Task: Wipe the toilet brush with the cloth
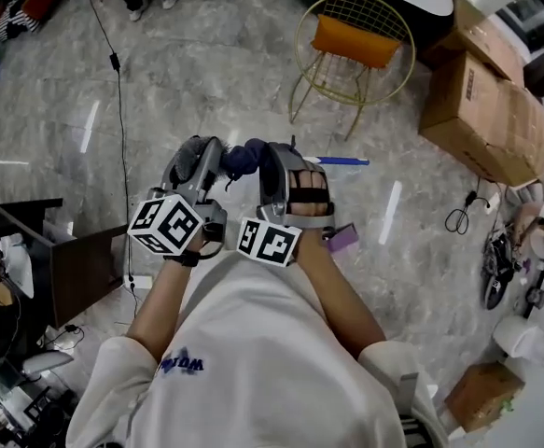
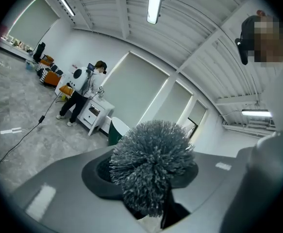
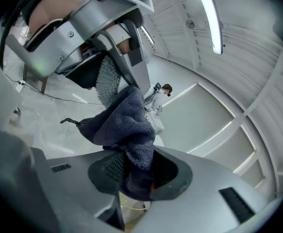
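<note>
While grey marble floor [image 1: 206,73] lies below, left tool [image 1: 200,157] clamps toilet brush [image 2: 153,164], right tool [image 3: 139,181] pinches cloth [image 3: 126,125].

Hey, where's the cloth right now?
The dark blue cloth is pinched in the right gripper, held up in front of the person and draped against the bristles of the toilet brush that the left gripper holds.

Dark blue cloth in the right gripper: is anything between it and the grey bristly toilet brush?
Nothing visible: the dark blue terry cloth lies against the grey-bristled toilet brush clamped in the left gripper.
</note>
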Motion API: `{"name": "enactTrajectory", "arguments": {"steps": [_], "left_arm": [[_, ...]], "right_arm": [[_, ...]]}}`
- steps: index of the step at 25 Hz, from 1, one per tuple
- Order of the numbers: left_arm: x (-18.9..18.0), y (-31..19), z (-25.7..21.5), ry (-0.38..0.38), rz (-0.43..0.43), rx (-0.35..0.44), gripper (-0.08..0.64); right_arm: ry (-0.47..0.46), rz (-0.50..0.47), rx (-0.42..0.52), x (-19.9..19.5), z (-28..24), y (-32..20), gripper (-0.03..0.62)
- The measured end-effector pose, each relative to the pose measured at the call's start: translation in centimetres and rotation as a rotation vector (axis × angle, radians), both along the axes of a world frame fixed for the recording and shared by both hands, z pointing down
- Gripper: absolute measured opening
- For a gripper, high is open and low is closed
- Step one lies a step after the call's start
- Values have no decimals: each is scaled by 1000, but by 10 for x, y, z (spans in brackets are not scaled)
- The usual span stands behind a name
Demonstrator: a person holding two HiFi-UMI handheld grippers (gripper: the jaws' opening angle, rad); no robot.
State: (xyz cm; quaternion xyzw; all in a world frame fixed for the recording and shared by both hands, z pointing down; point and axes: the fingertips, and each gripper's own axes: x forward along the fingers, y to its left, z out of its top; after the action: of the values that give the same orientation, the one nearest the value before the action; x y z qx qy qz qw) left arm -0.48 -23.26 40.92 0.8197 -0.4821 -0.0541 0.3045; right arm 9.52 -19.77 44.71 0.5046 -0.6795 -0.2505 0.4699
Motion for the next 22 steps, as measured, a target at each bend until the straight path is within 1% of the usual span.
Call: {"name": "enactTrajectory", "arguments": {"steps": [2,5,9,15,22], "left_arm": [[6,-7,4,-10,-22,-3,193],[30,-17,14,-27,-9,-26,192],[30,-32,17,-28,-27,-45,193],[43,-50,26,-6,21,-48,192],[45,-109,27,21,93,-43,192]], "right_arm": [[16,12,8,17,7,-7,109],[26,71,-20,63,25,-13,112],[49,122,-55,100,41,-20,112],[77,191,-79,134,49,-28,117],[81,280,-88,153,47,-71,123]]}}
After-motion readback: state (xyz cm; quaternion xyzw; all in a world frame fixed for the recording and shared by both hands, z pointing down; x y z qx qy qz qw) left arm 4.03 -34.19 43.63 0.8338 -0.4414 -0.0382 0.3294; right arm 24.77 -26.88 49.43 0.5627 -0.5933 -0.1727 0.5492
